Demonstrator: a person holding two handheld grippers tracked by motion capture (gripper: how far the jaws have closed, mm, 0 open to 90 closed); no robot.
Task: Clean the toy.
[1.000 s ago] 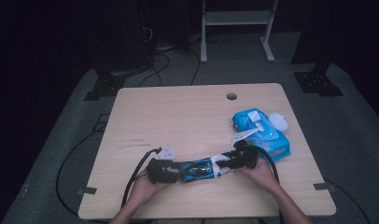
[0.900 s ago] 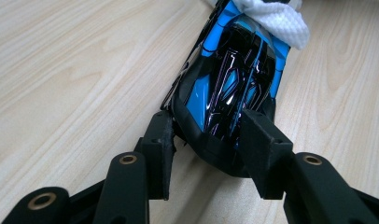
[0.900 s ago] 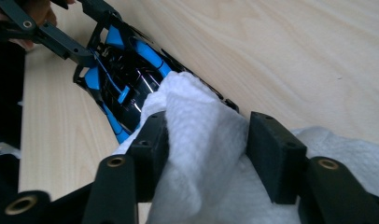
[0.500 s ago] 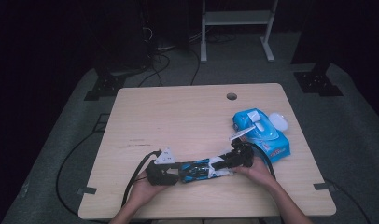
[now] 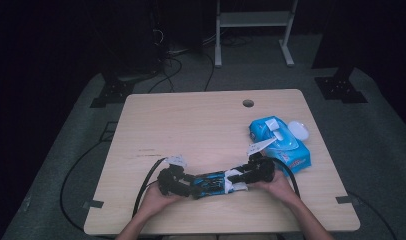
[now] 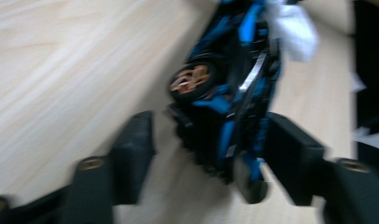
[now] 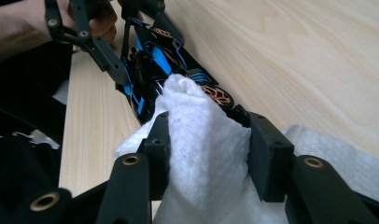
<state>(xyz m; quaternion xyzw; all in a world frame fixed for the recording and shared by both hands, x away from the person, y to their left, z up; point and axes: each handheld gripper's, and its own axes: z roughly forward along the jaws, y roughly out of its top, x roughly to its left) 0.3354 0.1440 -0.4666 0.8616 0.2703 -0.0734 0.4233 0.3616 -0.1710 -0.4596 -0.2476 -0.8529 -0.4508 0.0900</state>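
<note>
A black and blue toy car [image 5: 207, 183] lies on the table near the front edge, between my two grippers. My left gripper [image 6: 211, 135] has one end of the car [image 6: 225, 116] between its jaws, which have just been opening; a gap shows beside the left one. In the high view the left gripper [image 5: 187, 183] sits at the car's left end. My right gripper [image 7: 208, 126] is shut on a bunched white wipe [image 7: 201, 140], its jaws having just closed further, and the wipe presses against the car [image 7: 150, 65]. From above, the right gripper [image 5: 237, 179] is at the car's right end.
A blue pack of wet wipes [image 5: 280, 142] lies at the table's right, its white lid [image 5: 298, 130] flipped open and a wipe sticking out. A cable hole [image 5: 248, 103] is near the far edge. Cables trail off the table [image 5: 191, 125] from both grippers.
</note>
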